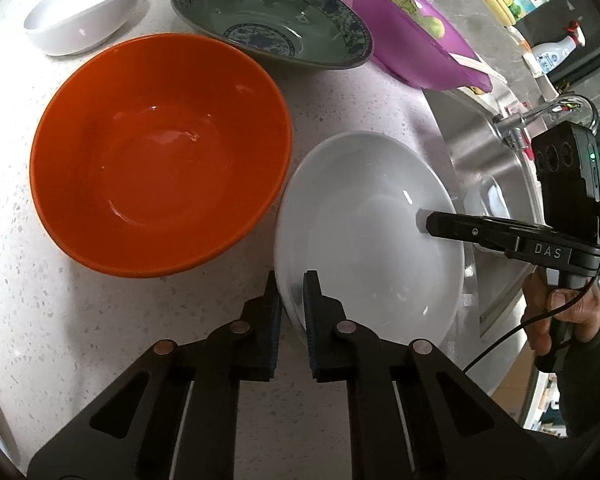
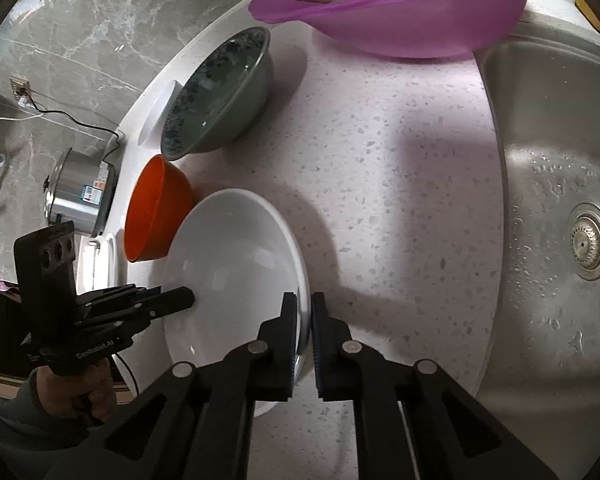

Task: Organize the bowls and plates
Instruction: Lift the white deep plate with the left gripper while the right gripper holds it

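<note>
While both tongs tilt steeply down over the speckled surface (image 1: 40, 320), each pinches the rim of the same white plate (image 1: 364, 236), one from either side. The left tongs (image 1: 294, 292) clamp its near left edge, pads pressed on the rim. The right tongs (image 2: 305, 312) grip the opposite edge, beside the steel sink (image 2: 560, 200); in the left wrist view they reach in level from the right, with the person's right hand (image 1: 556, 320) wrapped round the handle. The left hand (image 2: 88, 396) shows low in the right wrist view, likewise closed on its handle.

That plate sits on the surface just right of one orange bowl (image 1: 160, 152), nearly touching it. Farther off lie one small white bowl (image 1: 84, 12), one green patterned dish (image 1: 272, 16) and one purple basin (image 1: 416, 40) holding green produce. Five vessels in all, every one upright.
</note>
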Demonstrator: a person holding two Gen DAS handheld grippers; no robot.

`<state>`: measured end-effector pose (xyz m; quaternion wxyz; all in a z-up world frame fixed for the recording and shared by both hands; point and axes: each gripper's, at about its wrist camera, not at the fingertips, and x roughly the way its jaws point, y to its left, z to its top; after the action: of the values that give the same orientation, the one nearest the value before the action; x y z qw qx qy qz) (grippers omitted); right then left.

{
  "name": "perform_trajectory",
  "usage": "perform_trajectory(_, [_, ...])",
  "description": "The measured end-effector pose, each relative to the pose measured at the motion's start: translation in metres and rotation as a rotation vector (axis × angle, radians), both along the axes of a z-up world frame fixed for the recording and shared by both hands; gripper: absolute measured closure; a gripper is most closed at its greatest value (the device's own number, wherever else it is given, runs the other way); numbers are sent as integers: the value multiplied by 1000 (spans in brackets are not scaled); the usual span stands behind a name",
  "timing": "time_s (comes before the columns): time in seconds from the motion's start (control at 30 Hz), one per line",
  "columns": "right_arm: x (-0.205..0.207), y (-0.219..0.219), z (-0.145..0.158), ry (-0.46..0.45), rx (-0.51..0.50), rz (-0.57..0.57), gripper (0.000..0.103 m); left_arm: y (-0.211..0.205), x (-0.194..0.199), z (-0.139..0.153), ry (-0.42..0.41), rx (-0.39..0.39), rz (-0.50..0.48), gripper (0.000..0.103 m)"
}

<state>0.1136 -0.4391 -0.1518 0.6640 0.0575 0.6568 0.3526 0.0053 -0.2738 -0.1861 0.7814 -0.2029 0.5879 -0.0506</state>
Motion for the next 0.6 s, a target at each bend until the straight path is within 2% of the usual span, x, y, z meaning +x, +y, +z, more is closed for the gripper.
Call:
perform_trajectory(0.1, [-1,2,1,-3,-17,-13,94,-3,0,1,2,14,-1,94])
perform_trajectory(0.37, [-10,1,5,2,-23,-50,95,-2,-5,0,17,-8,13,94])
perform_trajectory(0.6, [-19,0,16,4,-7,-60,95,-3,-15,17,1,-9,7,94])
